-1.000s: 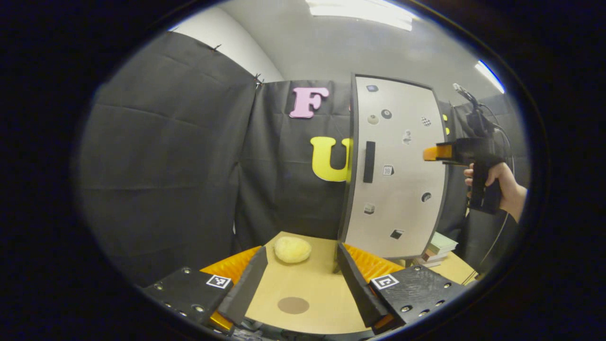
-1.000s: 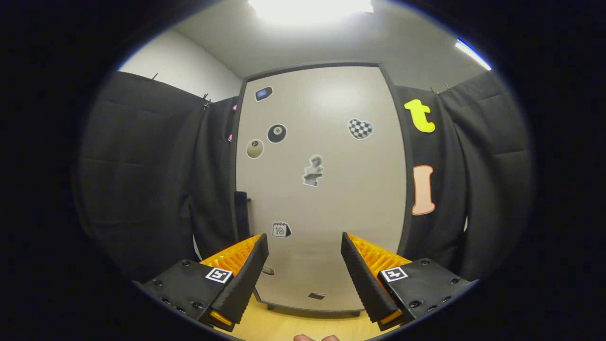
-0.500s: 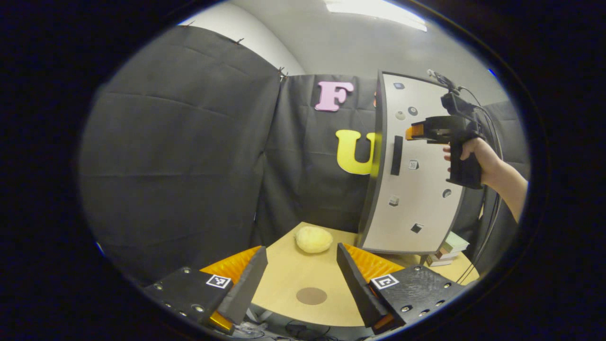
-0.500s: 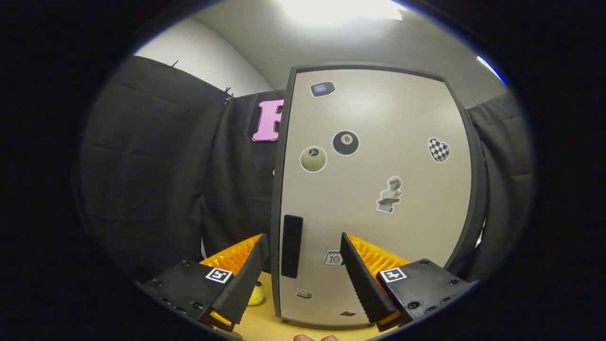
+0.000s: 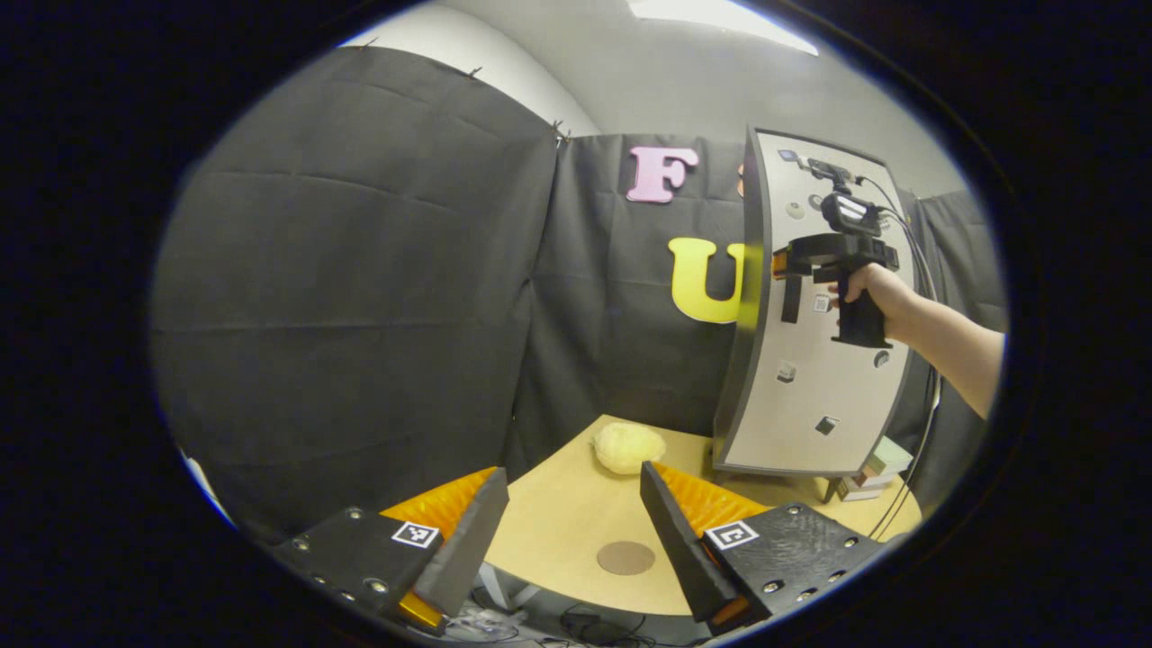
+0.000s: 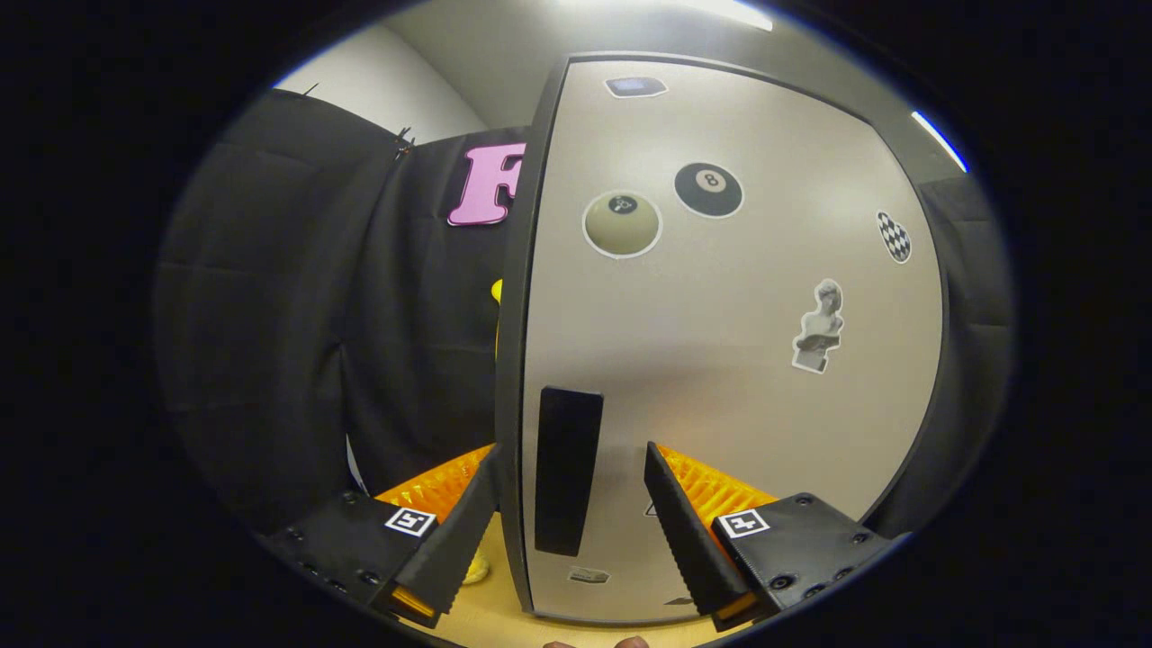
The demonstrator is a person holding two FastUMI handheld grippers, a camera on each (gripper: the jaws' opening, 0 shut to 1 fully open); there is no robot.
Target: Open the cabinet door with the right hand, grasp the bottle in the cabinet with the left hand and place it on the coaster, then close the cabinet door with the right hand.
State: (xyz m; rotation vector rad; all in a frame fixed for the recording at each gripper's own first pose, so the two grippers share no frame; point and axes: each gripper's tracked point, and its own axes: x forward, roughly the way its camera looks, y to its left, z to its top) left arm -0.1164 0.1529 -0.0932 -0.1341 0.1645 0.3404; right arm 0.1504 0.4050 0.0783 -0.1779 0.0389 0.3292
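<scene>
The right gripper (image 6: pixel 569 526), jaws wide, is lining up on the handle (image 6: pixel 567 468) of the shut door (image 6: pixel 720 360); next it needs to close and pull; the bottle is presumably inside, unseen; the left gripper (image 5: pixel 571 531), jaws wide, is waiting above the coaster (image 5: pixel 625 557).

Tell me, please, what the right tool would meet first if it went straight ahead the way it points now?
Most likely the dark handle on the closed cabinet door: it stands between the open fingers of the right tool, though how far off it is remains unclear.
</scene>
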